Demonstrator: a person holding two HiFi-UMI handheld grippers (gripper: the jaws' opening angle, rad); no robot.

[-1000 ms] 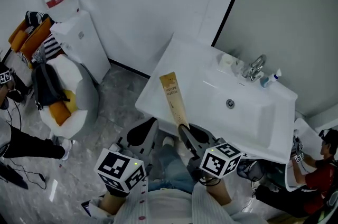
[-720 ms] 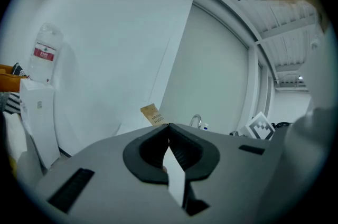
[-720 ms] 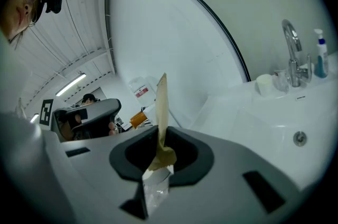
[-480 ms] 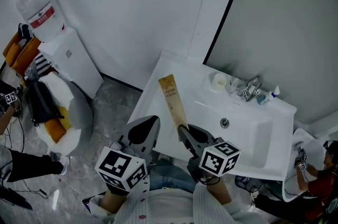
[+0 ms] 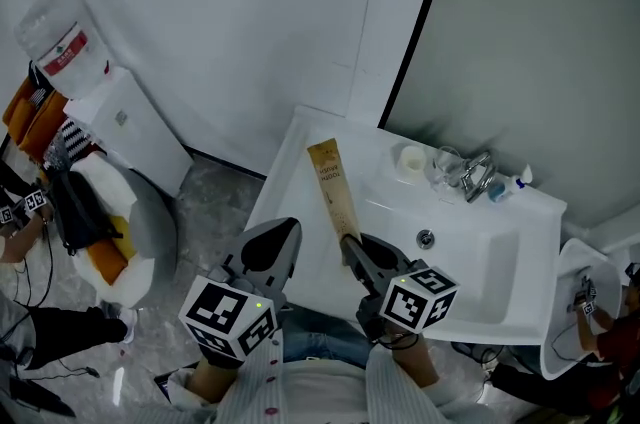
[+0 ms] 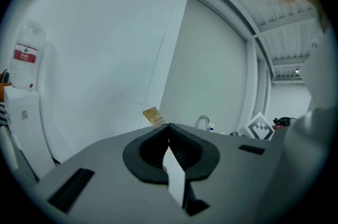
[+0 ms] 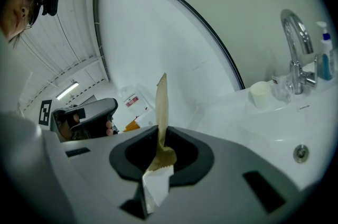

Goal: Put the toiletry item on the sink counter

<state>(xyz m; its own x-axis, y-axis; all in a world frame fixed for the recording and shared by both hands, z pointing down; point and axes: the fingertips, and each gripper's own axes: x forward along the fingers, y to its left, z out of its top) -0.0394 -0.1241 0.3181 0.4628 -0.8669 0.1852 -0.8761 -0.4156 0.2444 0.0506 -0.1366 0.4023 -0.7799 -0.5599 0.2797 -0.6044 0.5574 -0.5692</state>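
Toothbrush packet (image 5: 332,187) is clamped by its near end in your right gripper (image 5: 350,247), its long axis pointing straight ahead of the jaws and its far end over the sink counter (image 5: 290,182). Your left gripper (image 5: 283,234), just beside it, is closed and empty. Compared with a second ago, the counter lies closer beneath the packet.

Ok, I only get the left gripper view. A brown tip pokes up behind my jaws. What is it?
Observer: A long brown paper packet, and the right gripper is shut on its lower end.
Operator: Is it put down yet?
Observer: No, the head view shows it held up, slanting above the sink counter's left part.
Operator: What's beside the tap?
Observer: A white cup and a clear glass stand just left of it.
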